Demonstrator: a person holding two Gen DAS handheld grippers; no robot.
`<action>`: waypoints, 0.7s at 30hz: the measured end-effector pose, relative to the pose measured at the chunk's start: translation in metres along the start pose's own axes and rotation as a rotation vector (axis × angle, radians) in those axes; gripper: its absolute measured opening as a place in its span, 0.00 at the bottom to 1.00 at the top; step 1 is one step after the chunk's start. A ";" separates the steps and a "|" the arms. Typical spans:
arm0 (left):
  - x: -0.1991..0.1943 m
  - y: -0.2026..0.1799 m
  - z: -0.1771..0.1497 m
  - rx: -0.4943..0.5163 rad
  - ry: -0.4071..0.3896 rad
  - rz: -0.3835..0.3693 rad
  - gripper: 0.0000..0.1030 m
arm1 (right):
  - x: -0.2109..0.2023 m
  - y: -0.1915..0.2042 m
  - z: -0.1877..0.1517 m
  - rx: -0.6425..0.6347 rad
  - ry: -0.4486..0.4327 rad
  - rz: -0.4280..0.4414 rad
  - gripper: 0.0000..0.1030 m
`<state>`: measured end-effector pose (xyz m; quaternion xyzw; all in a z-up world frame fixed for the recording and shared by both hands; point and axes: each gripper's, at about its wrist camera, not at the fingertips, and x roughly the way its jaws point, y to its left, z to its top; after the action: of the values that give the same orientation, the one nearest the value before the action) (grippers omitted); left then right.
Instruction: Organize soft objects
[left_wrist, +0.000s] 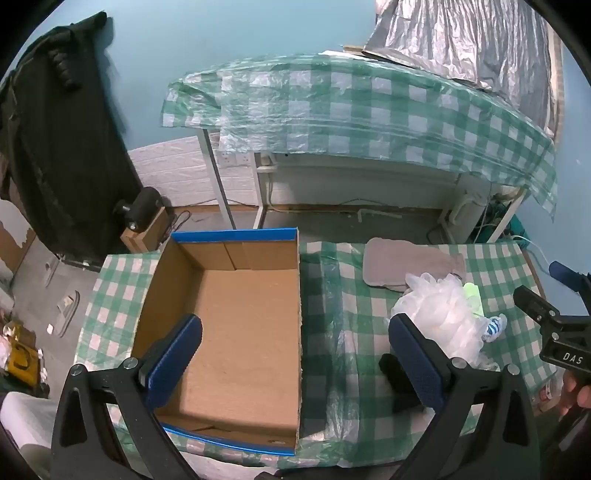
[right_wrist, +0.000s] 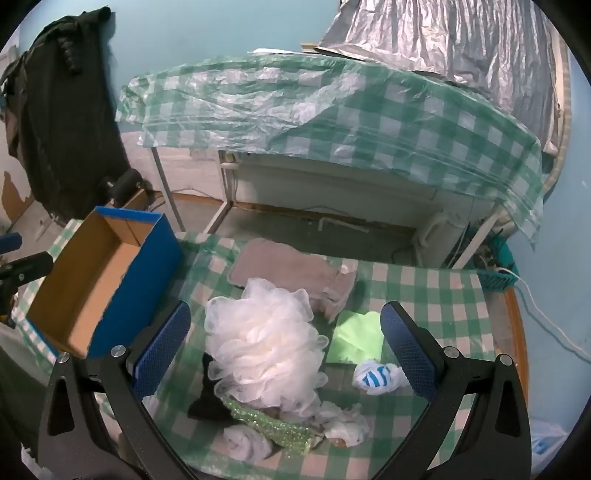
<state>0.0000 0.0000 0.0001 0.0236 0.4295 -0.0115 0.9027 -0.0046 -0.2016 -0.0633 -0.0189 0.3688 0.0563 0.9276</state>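
An empty cardboard box (left_wrist: 236, 325) with a blue rim sits on the green-checked table; it also shows at the left as the box (right_wrist: 99, 280). My left gripper (left_wrist: 295, 354) hangs open above the box's right wall, nothing between its fingers. A white mesh bath pouf (right_wrist: 262, 339) lies under my open right gripper (right_wrist: 286, 347), untouched. Around it lie a grey towel (right_wrist: 288, 269), a light green cloth (right_wrist: 360, 336), a blue-striped sock (right_wrist: 375, 378), a black cloth (right_wrist: 207, 406), a green sequined band (right_wrist: 273, 424) and white socks (right_wrist: 247, 445). The pouf (left_wrist: 443, 314) and towel (left_wrist: 410, 262) appear in the left wrist view.
A second table under a green-checked plastic cover (left_wrist: 362, 107) stands behind, across a strip of floor. Dark clothing (left_wrist: 62, 147) hangs at the left wall. The right gripper's body (left_wrist: 554, 332) shows at the right edge. A blue basket (right_wrist: 496, 278) sits beyond the table's far right corner.
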 end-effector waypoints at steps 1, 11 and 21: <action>0.000 0.000 0.000 0.001 -0.001 0.001 0.99 | -0.001 -0.001 0.001 0.001 0.001 0.001 0.98; -0.004 0.000 0.004 0.005 -0.009 0.039 0.99 | -0.002 -0.002 0.002 -0.002 0.002 0.000 0.98; -0.004 0.000 0.002 0.001 -0.010 0.030 0.99 | -0.002 -0.001 0.002 -0.002 0.002 0.000 0.98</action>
<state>-0.0011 0.0002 0.0041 0.0305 0.4246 0.0015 0.9049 -0.0046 -0.2031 -0.0608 -0.0199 0.3695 0.0566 0.9273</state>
